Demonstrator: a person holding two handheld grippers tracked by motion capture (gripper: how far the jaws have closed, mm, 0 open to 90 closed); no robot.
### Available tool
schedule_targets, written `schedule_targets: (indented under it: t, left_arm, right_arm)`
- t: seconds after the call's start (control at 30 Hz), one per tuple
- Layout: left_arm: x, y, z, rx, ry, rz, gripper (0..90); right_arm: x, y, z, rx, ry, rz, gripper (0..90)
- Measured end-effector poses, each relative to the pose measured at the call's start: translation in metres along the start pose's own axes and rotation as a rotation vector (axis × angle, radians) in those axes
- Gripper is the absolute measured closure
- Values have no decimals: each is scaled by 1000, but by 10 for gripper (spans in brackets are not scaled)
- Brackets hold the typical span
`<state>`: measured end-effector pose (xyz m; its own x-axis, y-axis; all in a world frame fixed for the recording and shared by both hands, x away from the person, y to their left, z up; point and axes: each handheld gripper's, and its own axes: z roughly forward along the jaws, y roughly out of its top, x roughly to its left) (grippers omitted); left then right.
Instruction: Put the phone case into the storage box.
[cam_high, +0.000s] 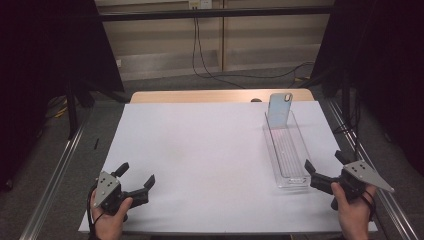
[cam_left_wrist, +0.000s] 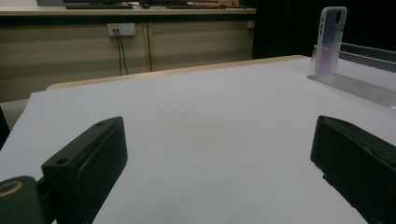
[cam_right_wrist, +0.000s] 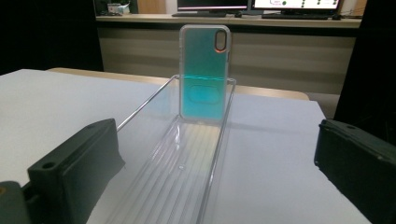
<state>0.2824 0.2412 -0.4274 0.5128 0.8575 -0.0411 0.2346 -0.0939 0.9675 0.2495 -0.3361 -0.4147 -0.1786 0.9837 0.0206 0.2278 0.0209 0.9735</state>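
**Phone case upright in clear tray; both grippers wide apart**

Phone case: translucent, teal to pale blue, standing on its short edge at the far end of the clear tray, leaning against the end wall. Long axis near vertical, camera cutout at the top, toward the right as seen in the right gripper view. Rounded oval mark at mid-back; no brand or lettering legible.

Clear tray: long, narrow, ribbed floor, lying on the right half of the white table sheet, long axis running from near edge to far edge.

Left gripper: near left corner, hand-held, jaws spread, nothing between, well apart from the tray.

Right gripper: just beside the tray's near end, jaws spread, nothing between, aimed along the tray at the case.
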Motion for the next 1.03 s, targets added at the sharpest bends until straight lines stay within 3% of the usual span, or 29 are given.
schedule_targets:
  t: [0.37, 0.6, 0.87, 1.03]
  left_arm:
    - [-2, -2, -5, 9, 9, 3, 40]
    - [-2, -3, -5, 19, 14, 7, 40]
    - [3, -2, -4, 19, 57, -13, 36]
    - [7, -6, 2, 99, 62, -20, 24]
  right_arm:
    - [6, -13, -19, -14, -25, 12, 0]
    - [9, -20, -29, -11, -36, -13, 0]
    - [9, -28, -32, 7, -52, -10, 0]
    - [7, -28, -29, 1, -46, 2, 0]
